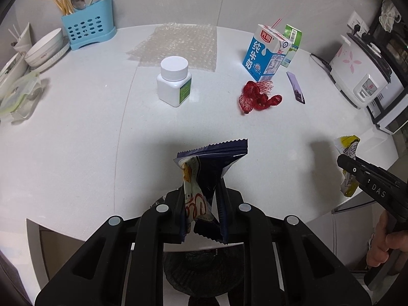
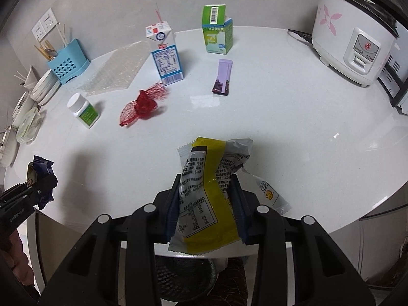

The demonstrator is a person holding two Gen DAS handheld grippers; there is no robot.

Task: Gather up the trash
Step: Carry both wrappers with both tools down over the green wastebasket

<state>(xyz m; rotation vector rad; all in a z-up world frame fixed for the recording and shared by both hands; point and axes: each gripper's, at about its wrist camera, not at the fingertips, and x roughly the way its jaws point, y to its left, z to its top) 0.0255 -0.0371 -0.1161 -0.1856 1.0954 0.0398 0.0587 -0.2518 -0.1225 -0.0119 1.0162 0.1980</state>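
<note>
you've got two pcs of trash in hand, one per gripper, both held clear above the near edge of the white round table [image 1: 76, 127]. your left gripper [image 1: 201, 204] has its fingers pinched tight on a crumpled dark blue foil snack wrapper [image 1: 214, 158] w/ a serrated edge; your right gripper [image 2: 205, 199] is clamped across a glossy yellow and silver plastic wrapper [image 2: 204, 178], printed text facing you, zigzag ends sticking out near and far of the pads. a dark mesh bin [image 2: 183, 278] shows below the near table edge, so i'd judge the drop is next, not yet done.

left on the table, far side: a red plastic net bag [image 1: 257, 97], bunched and springy, in the middle; a blue and white milk carton [image 1: 267, 53] w/ a straw, standing just behind it; a green and white cardboard medicine box [image 2: 216, 33], flap open, further right; a flat purple sachet [image 2: 223, 76] lying near the box; a white plastic pill bottle [image 1: 174, 79] w/ a green label, left of the net; a clear sheet of bubble wrap [image 1: 176, 46] flat at the far left. so roughly a quarter done by my count.

net and bubble wrap will be soft, snaggy; the carton and box are rigid.
</note>
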